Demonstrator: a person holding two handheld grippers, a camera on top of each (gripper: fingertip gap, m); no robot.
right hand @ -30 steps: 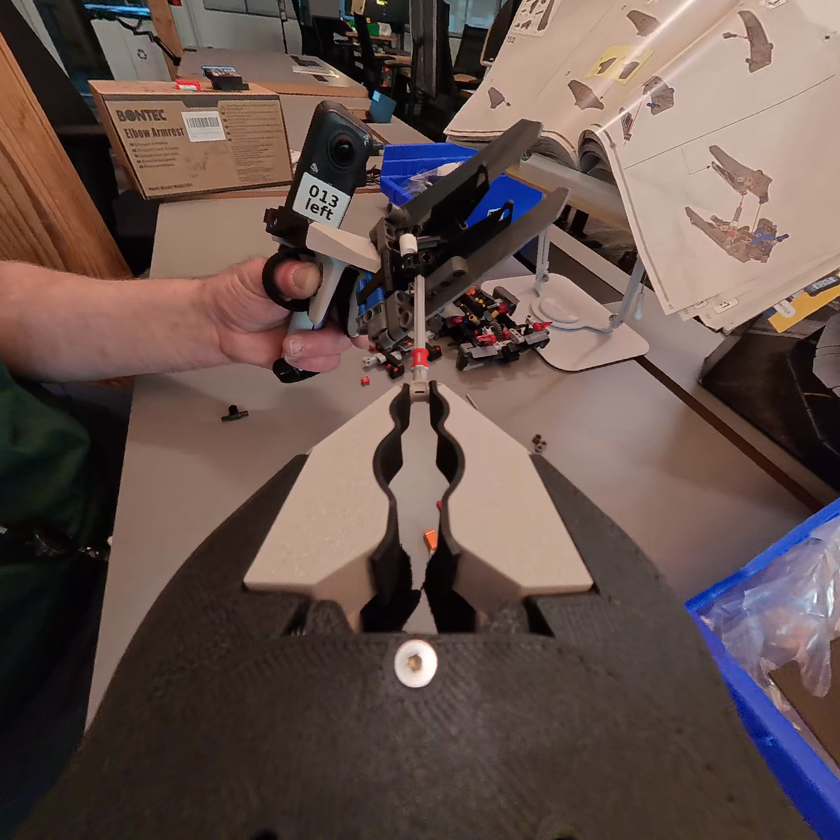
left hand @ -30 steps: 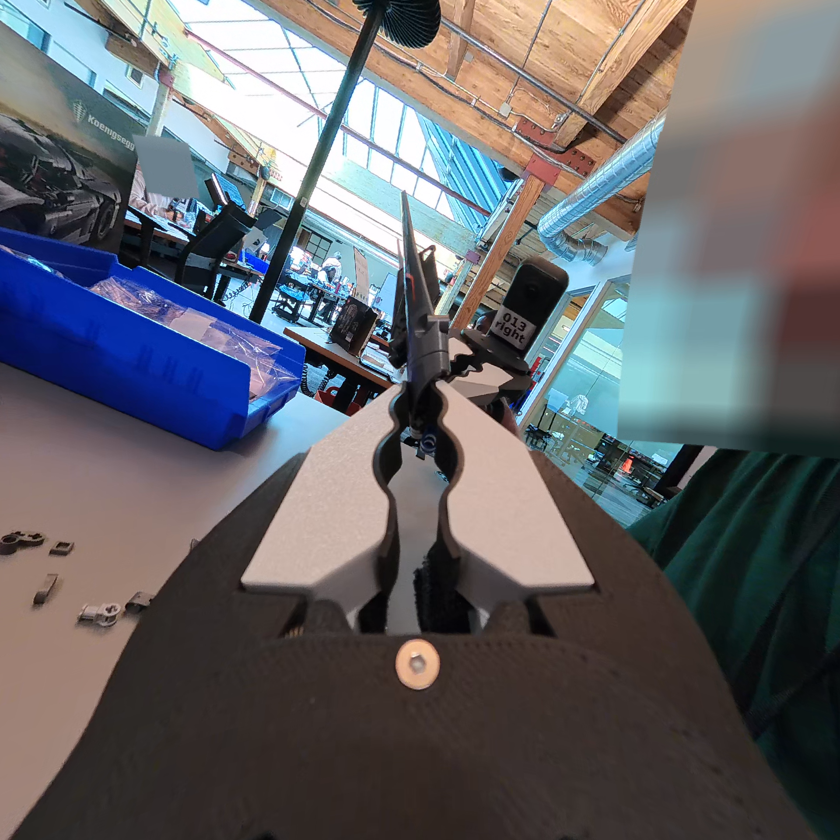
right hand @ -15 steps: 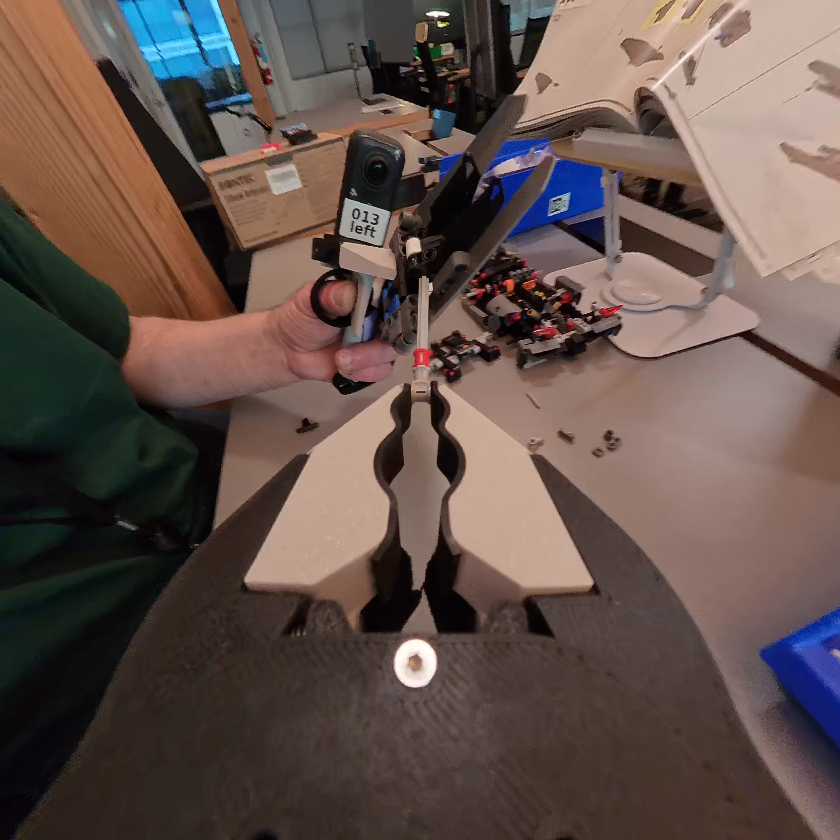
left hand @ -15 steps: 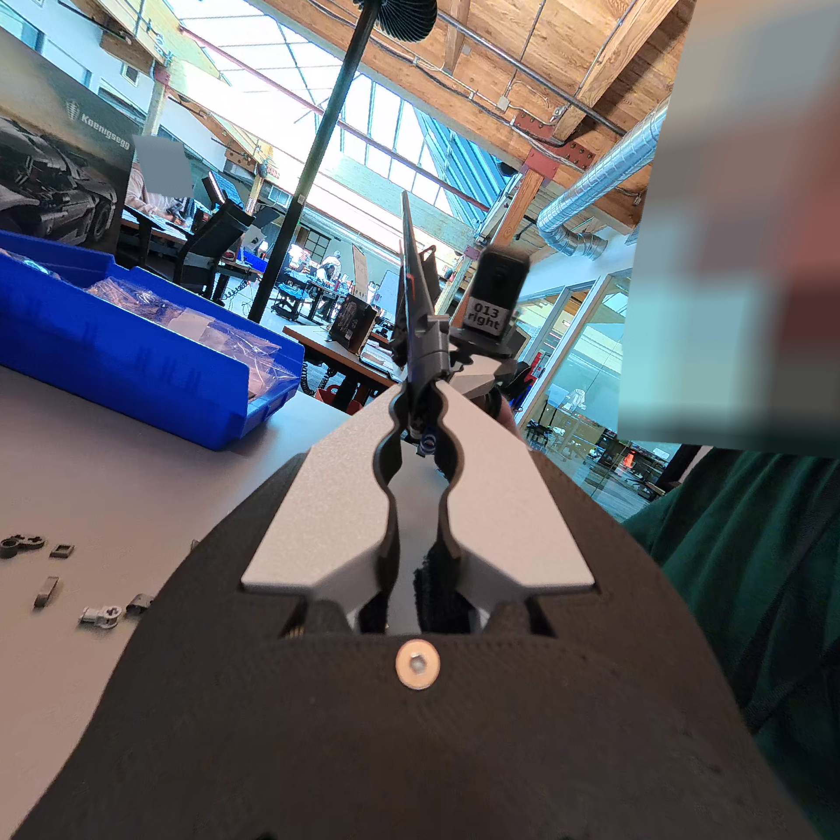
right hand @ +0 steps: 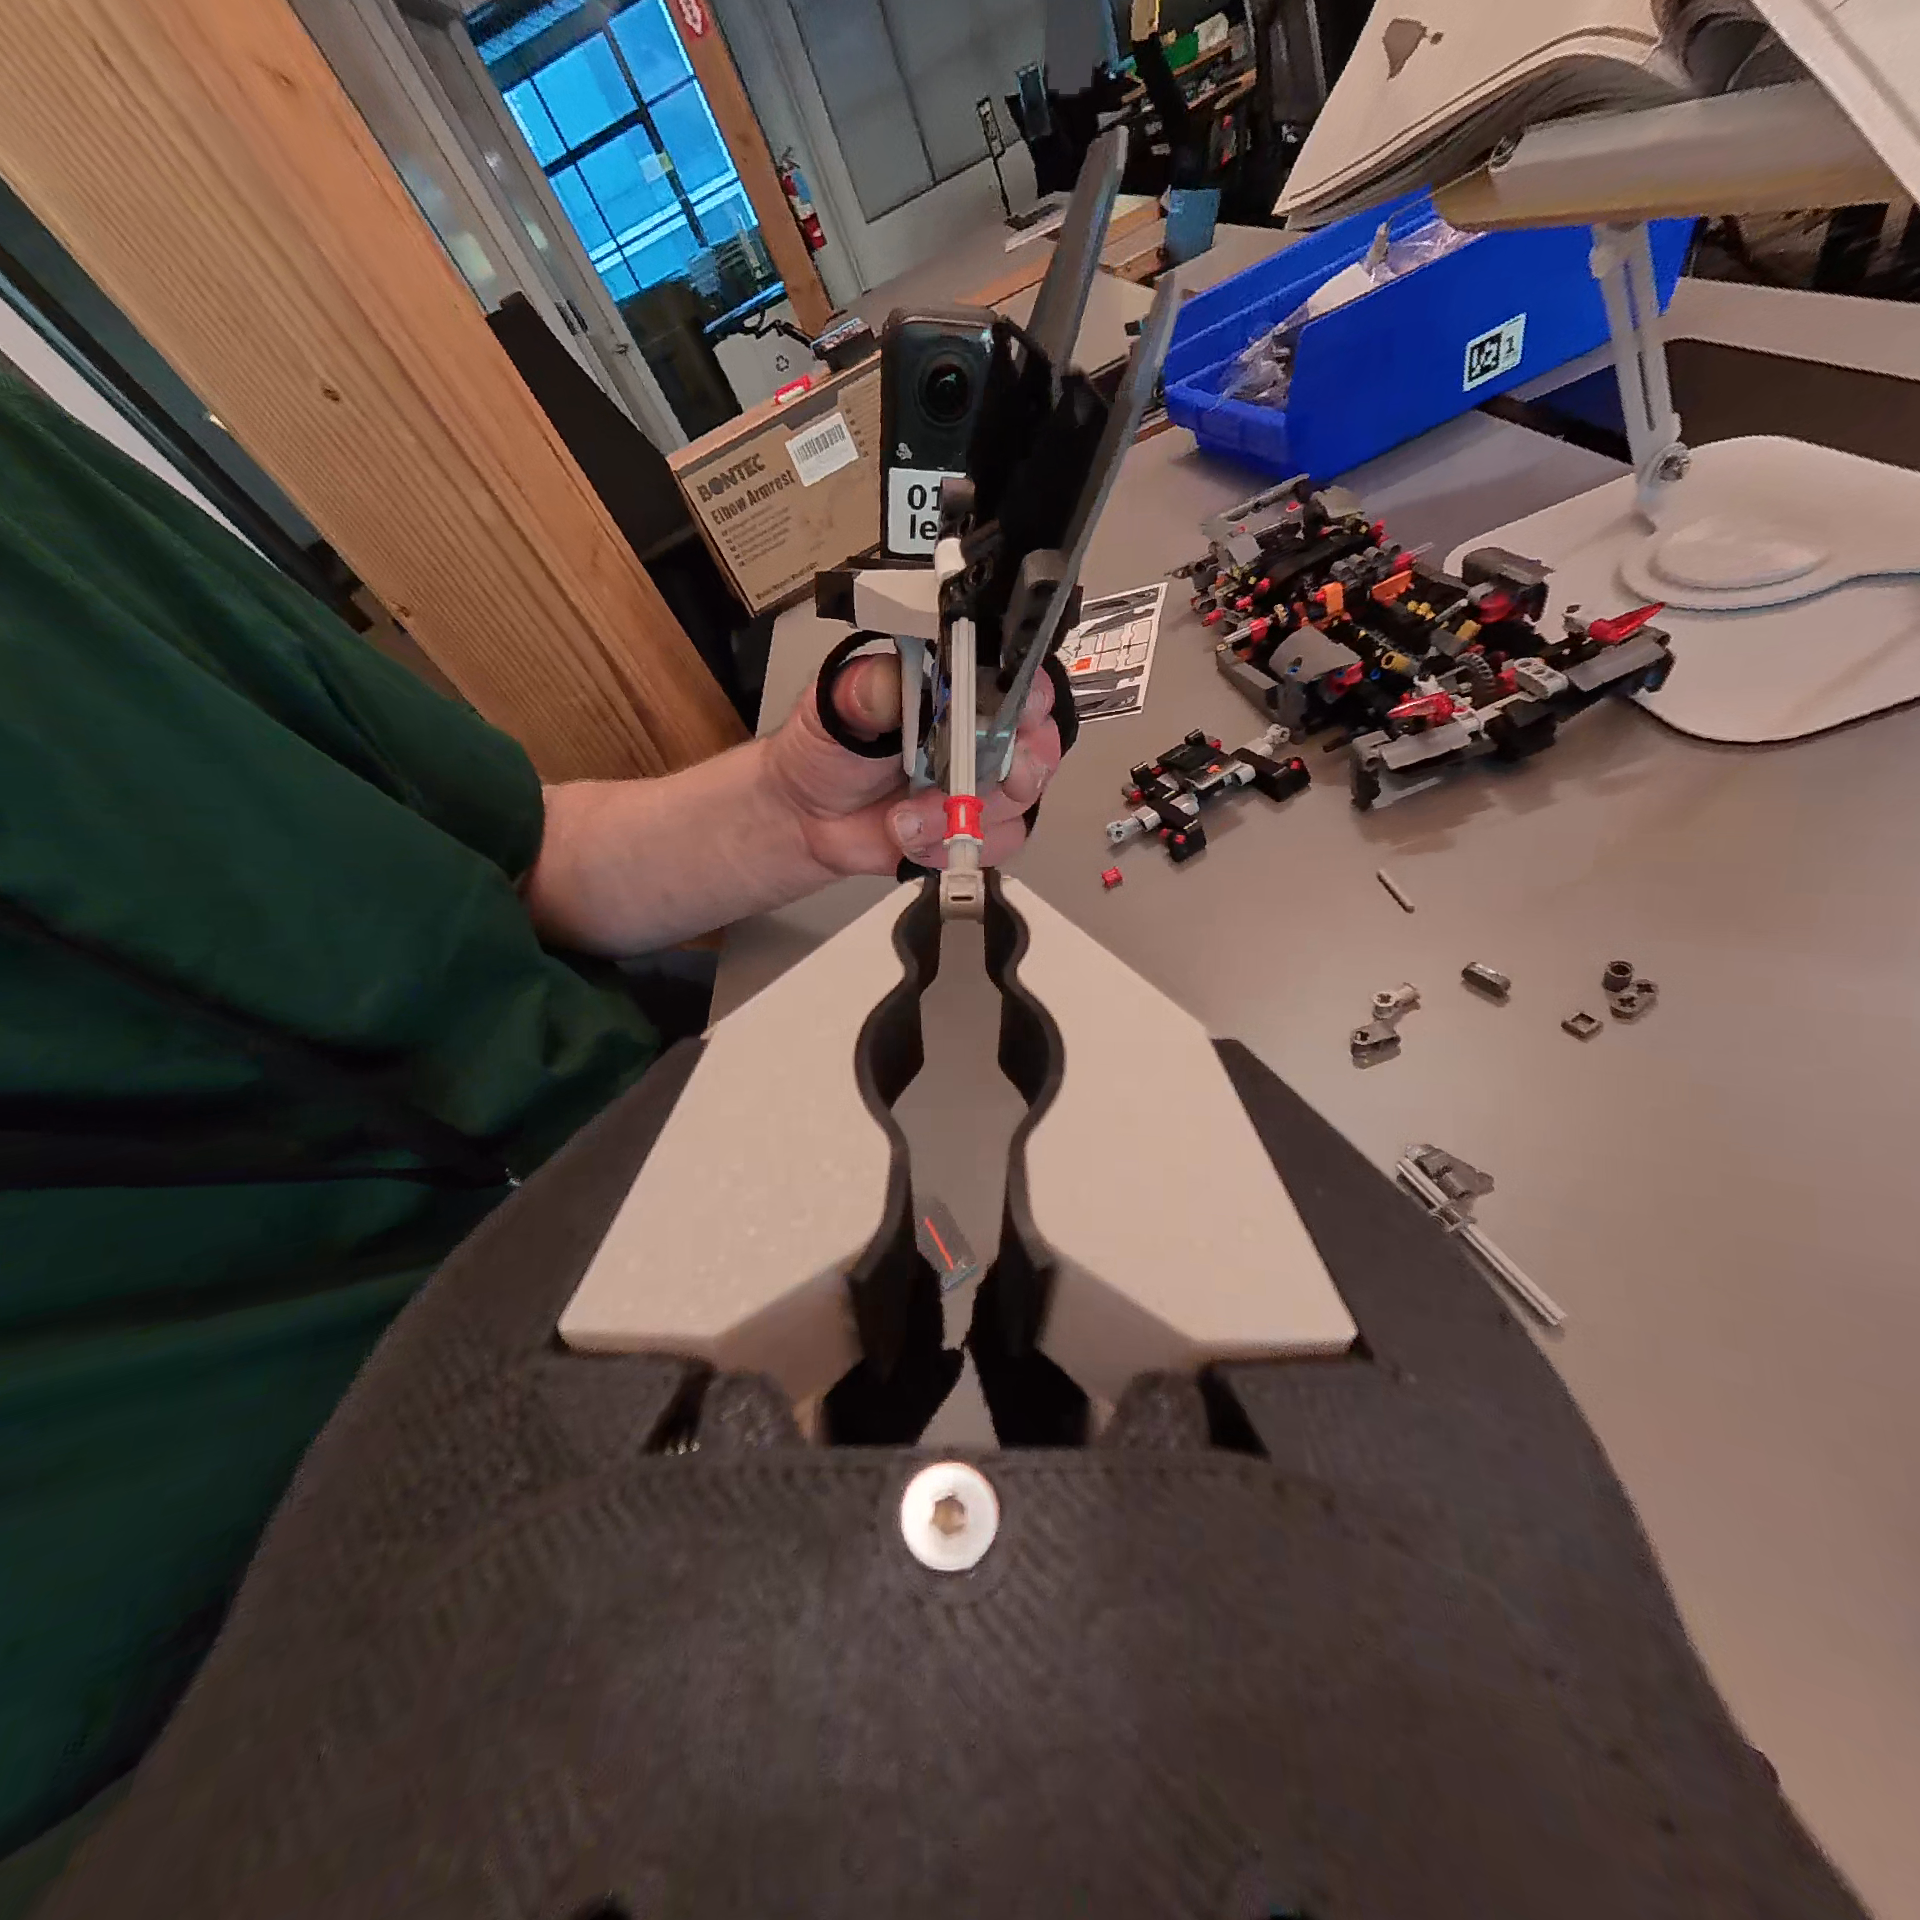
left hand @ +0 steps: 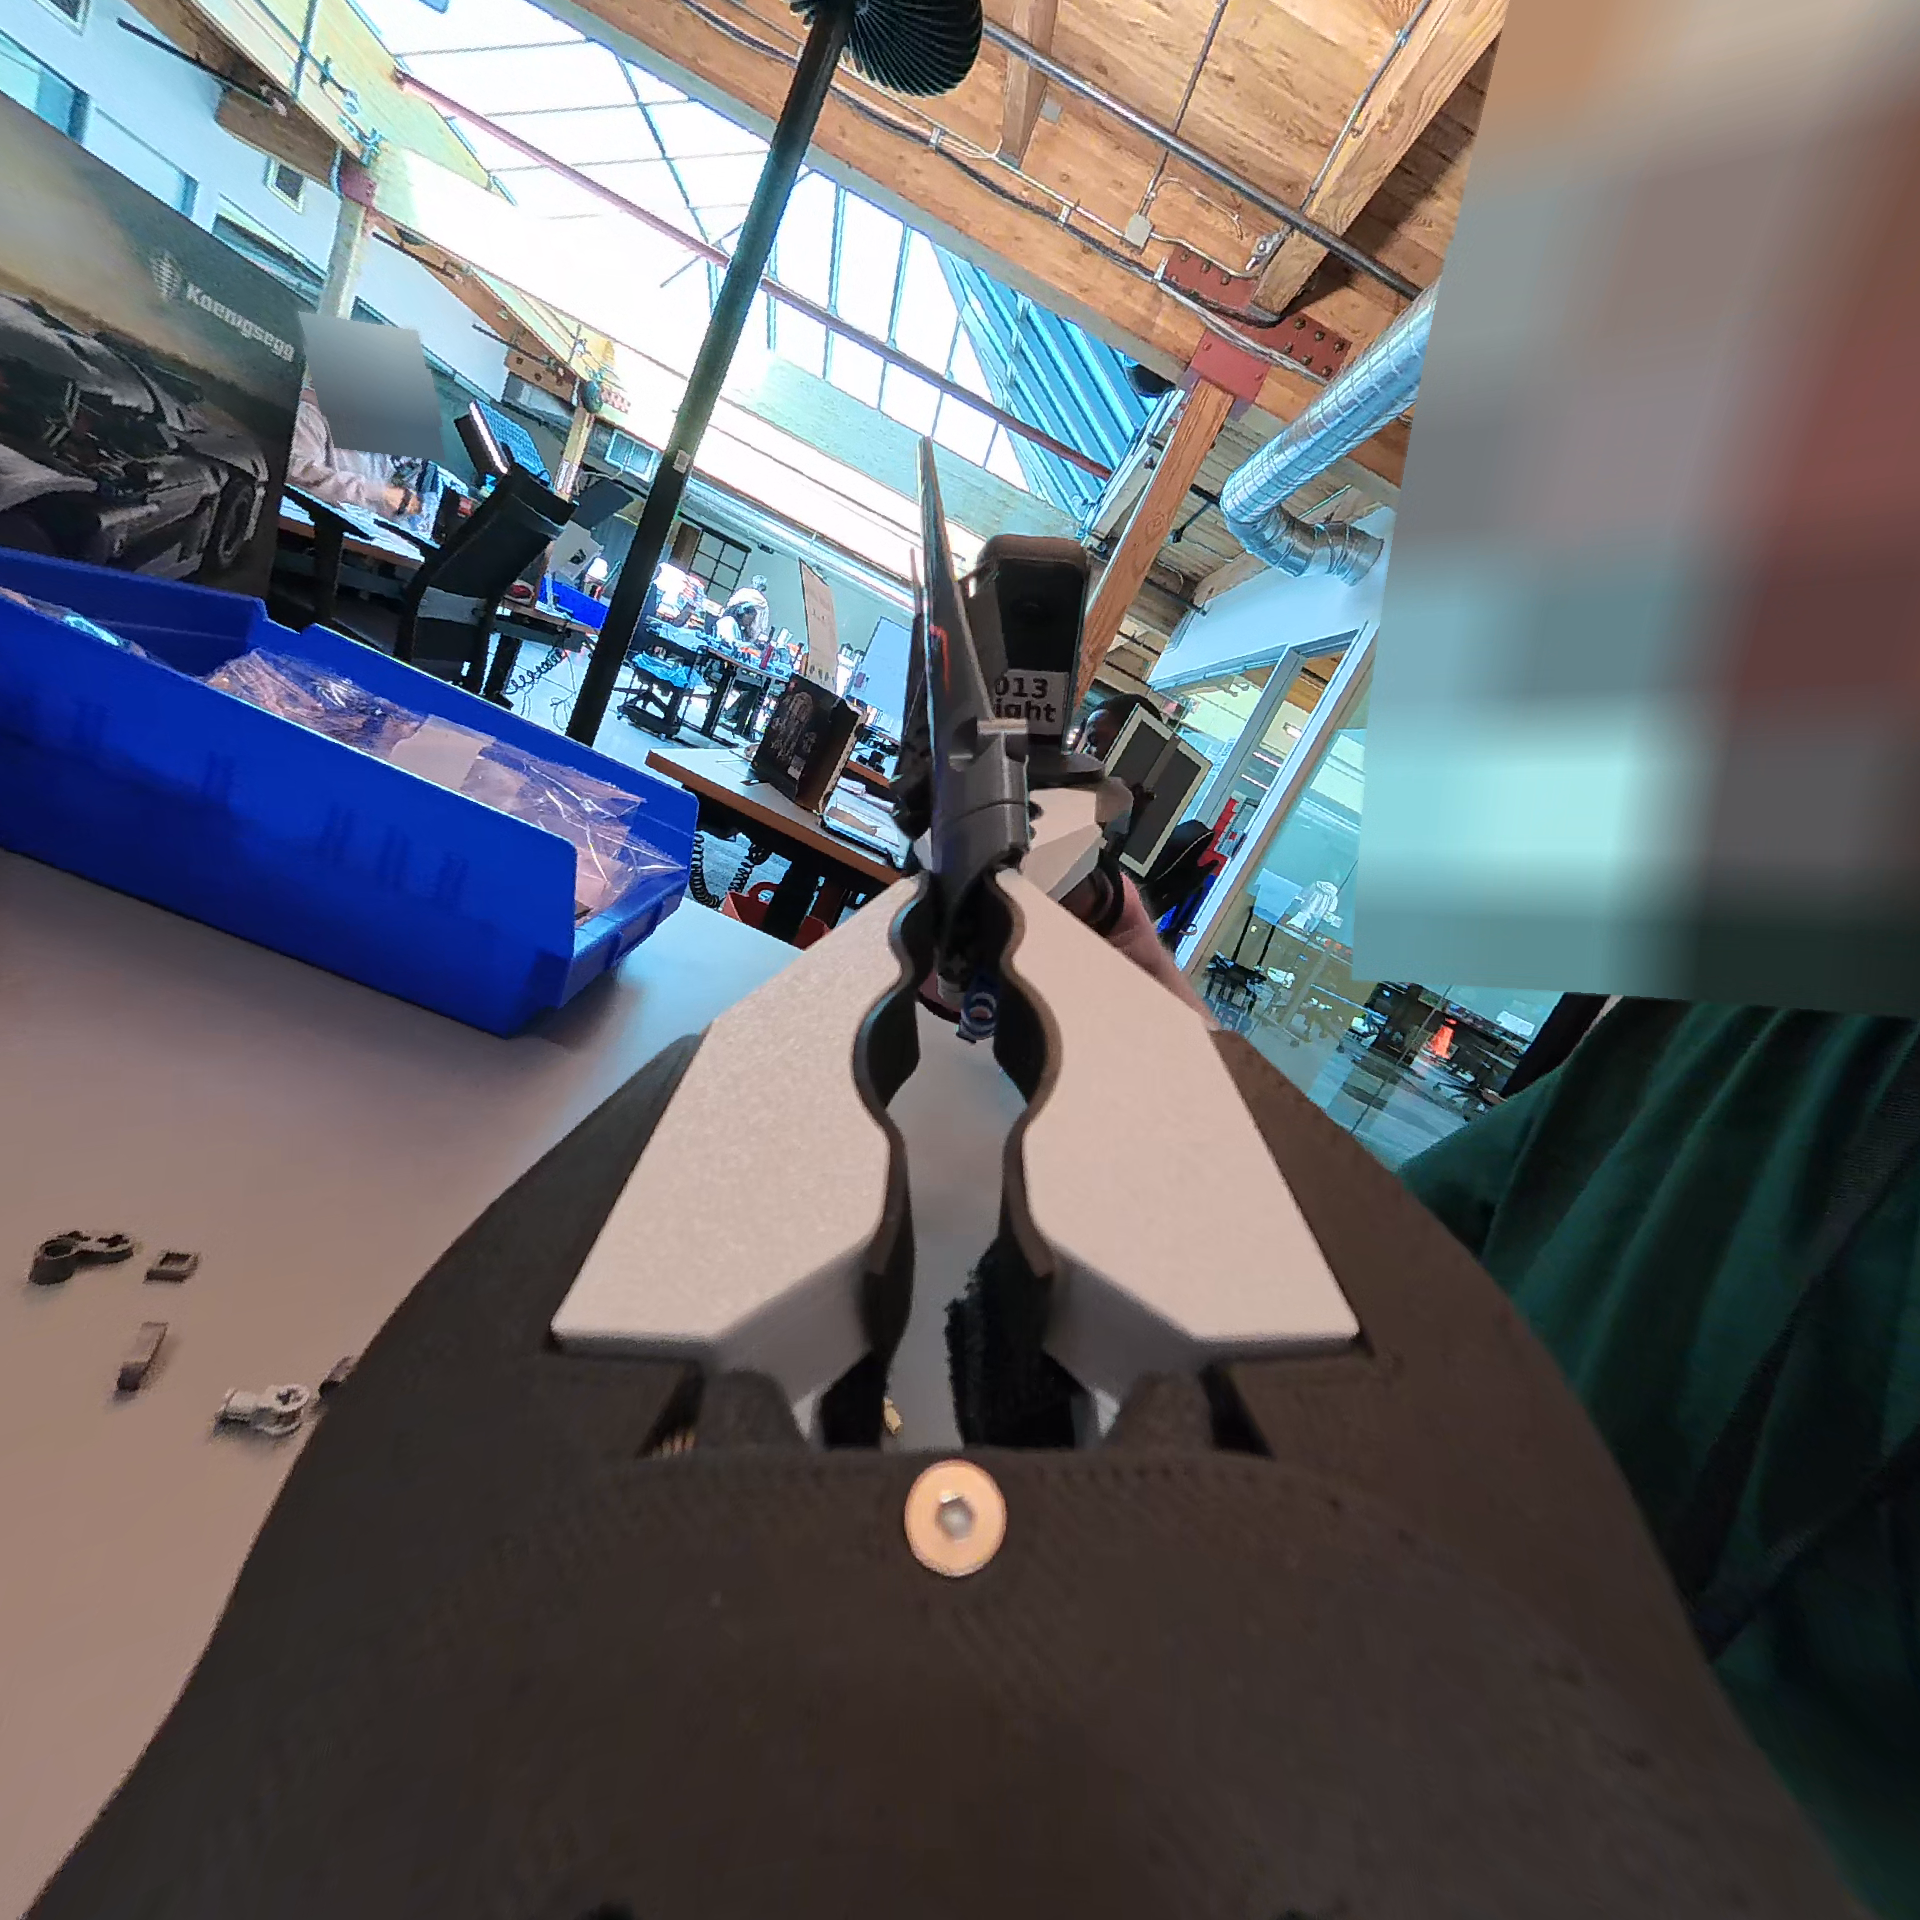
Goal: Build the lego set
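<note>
My left gripper (left hand: 961,894) is shut on a dark grey lego panel assembly (left hand: 951,727) and holds it upright above the table. The same assembly (right hand: 1060,436) shows in the right wrist view with its long dark panels pointing up. My right gripper (right hand: 961,894) is shut on the grey end connector of a thin axle (right hand: 964,707) with a red bush, which runs up into that assembly. The two grippers face each other. The partly built black and red car chassis (right hand: 1434,634) lies on the grey table (right hand: 1558,883), with a smaller sub-assembly (right hand: 1205,779) beside it.
Several small grey loose parts (right hand: 1496,1003) and a grey axle piece (right hand: 1475,1226) lie on the table at right; more loose parts (left hand: 156,1320) show at left. A blue bin (left hand: 312,790) holds plastic bags. An instruction book on a white stand (right hand: 1662,499), a cardboard box (right hand: 779,488) and a sticker sheet (right hand: 1112,655) stand behind. My right fingertips sit around 7 cm from my left ones. Left tips and right tips are each some 25 cm from the smaller sub-assembly (right hand: 1205,779).
The right gripper has swung around to the left with the axle, so the assembly now stands more upright and edge-on. Both grippers stay shut.
</note>
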